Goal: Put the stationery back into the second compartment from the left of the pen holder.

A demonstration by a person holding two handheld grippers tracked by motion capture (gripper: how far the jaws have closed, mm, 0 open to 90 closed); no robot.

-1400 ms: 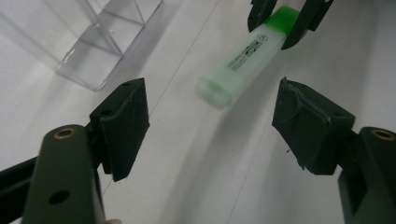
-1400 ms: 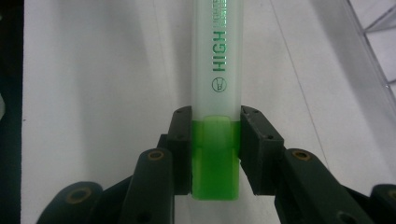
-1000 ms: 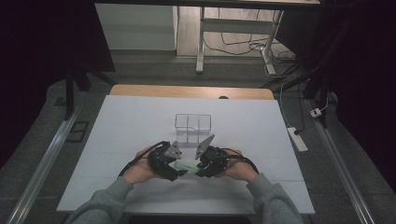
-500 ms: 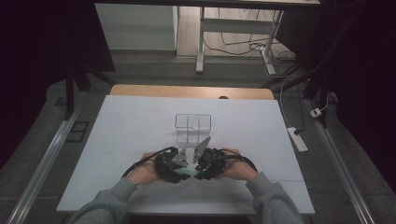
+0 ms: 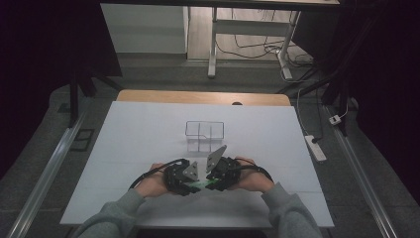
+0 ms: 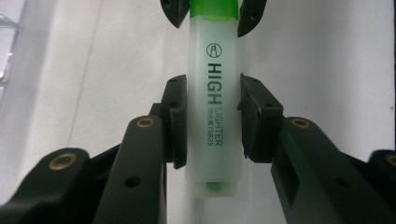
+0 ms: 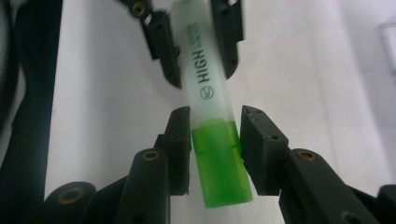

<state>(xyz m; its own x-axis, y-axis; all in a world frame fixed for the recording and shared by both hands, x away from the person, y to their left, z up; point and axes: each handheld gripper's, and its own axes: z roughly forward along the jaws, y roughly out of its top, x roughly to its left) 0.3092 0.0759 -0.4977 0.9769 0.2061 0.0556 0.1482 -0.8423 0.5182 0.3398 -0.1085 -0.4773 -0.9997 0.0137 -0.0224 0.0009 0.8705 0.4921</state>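
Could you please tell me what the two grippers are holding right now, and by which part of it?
A green highlighter: the left gripper, whose jaws have just been closing, takes its pale barrel; the right gripper grips its green cap.

In the high view your grippers hide most of the highlighter [image 5: 200, 185]; only a green sliver shows. The rack [image 5: 204, 135] behind is too small to read, perhaps clear plastic.
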